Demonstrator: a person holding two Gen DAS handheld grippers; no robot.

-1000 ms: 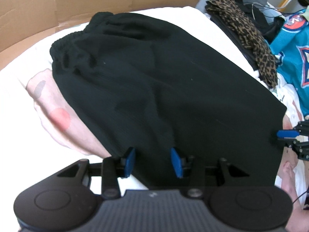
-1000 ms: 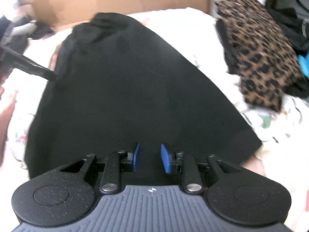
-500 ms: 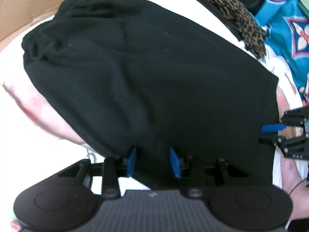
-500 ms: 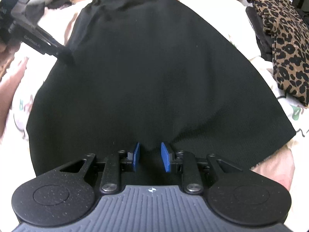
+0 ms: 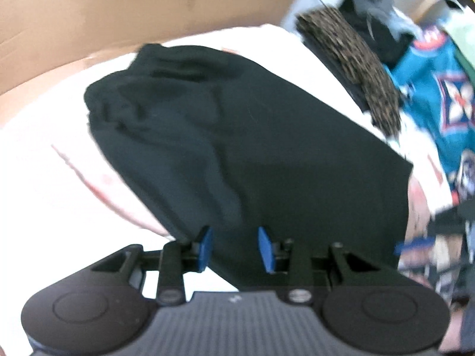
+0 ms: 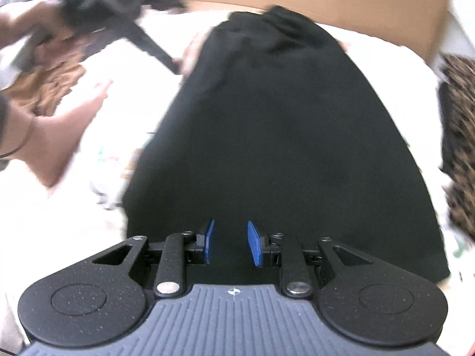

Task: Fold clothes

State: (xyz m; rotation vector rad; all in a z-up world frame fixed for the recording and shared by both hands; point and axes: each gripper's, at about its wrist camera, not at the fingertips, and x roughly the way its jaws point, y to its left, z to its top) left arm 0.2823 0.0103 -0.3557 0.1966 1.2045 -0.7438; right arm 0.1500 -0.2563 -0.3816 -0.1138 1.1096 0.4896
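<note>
White bed (image 5: pixel 44 178) carries black garment (image 5: pixel 252 148), frame centre, waistband at top. Left gripper (image 5: pixel 234 247) parted, empty, over the hem. Right gripper (image 6: pixel 228 243) likewise parted, empty.

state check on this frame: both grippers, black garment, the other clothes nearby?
left gripper: open, over the near edge of the garment, gripping nothing.
right gripper: open, over the garment's near hem.
black garment: spread out on the white bedding, gathered waistband at the far end, not yet folded over.
leopard-print garment: folded, set aside on the pile.
teal jersey: lying loose, unfolded.
</note>
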